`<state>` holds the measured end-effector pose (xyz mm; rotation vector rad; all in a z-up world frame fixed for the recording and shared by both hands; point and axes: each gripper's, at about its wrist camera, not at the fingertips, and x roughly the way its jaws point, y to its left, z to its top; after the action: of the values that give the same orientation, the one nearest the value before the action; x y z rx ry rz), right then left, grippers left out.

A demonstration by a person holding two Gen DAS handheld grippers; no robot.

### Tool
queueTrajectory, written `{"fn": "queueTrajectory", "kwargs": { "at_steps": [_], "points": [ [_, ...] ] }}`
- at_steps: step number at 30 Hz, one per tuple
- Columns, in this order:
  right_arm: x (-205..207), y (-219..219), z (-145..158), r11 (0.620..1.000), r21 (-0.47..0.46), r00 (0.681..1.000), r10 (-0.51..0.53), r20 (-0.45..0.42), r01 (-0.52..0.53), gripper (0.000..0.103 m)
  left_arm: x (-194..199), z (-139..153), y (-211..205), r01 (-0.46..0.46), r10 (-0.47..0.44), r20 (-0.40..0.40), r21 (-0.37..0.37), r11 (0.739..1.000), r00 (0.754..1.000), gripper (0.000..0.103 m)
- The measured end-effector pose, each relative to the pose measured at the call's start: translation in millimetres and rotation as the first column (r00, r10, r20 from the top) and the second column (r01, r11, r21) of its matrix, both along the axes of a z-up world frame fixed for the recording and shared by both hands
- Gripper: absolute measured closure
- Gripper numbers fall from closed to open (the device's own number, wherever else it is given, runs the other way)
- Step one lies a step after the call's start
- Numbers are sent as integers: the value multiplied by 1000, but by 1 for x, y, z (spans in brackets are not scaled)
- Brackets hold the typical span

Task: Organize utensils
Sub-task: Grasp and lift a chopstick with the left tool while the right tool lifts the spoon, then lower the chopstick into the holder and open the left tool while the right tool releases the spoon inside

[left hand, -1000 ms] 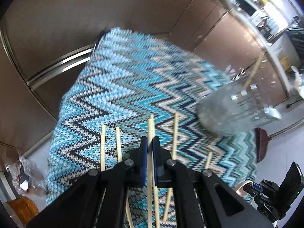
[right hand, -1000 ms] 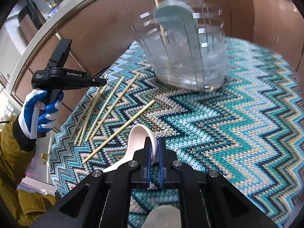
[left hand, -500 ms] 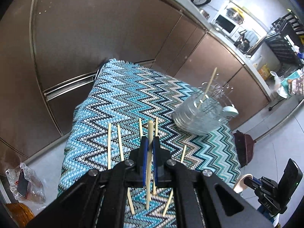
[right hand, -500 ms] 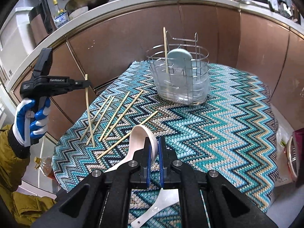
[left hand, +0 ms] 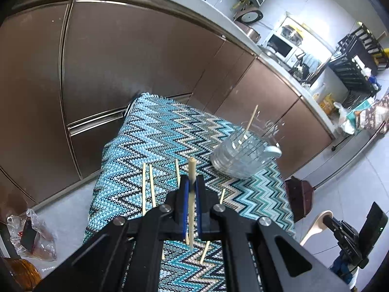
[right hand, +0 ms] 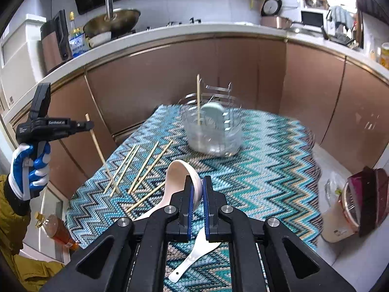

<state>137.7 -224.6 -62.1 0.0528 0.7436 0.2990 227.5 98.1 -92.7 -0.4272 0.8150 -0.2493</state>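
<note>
The left gripper (left hand: pixel 191 189) is clenching one chopstick (left hand: pixel 191 194); the holder (left hand: pixel 239 155) is standing ahead near the surface's far edge. The right gripper (right hand: pixel 197 189), farther back, is gripping a spoon (right hand: pixel 178 182).

Teal, blue, black and cream zigzag on the knitted cloth (right hand: pixel 255 170). Pale wooden chopsticks (right hand: pixel 145 164) and cream spoon (right hand: pixel 175 177) upon that cloth; pale blue spoon (right hand: pixel 214 114) in the clear holder (right hand: pixel 214 133). Brown glossy cabinets (right hand: pixel 158 77) behind the cloth.

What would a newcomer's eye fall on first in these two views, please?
Probably the bright zigzag cloth over the table, with loose chopsticks scattered at its left. Next, both grippers are loaded: the left gripper clamps one chopstick, the right gripper a cream spoon, short of the clear holder.
</note>
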Motion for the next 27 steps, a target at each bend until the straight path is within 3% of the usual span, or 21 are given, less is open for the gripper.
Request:
{"fn": "queueTrajectory", "kwargs": {
  "at_steps": [14, 22, 27],
  "points": [
    [18, -21, 35, 991, -73, 987, -102, 124, 111, 96, 5, 53, -3, 11, -9, 87, -16, 1000, 996, 98],
    [55, -23, 72, 978, -114, 958, -142, 249, 174, 96, 38, 113, -45, 80, -72, 220, -31, 996, 973, 98],
    [87, -17, 88, 961, -173, 932, -150, 329, 216, 96, 67, 134, -86, 92, -91, 293, 10, 996, 952, 98]
  ]
}}
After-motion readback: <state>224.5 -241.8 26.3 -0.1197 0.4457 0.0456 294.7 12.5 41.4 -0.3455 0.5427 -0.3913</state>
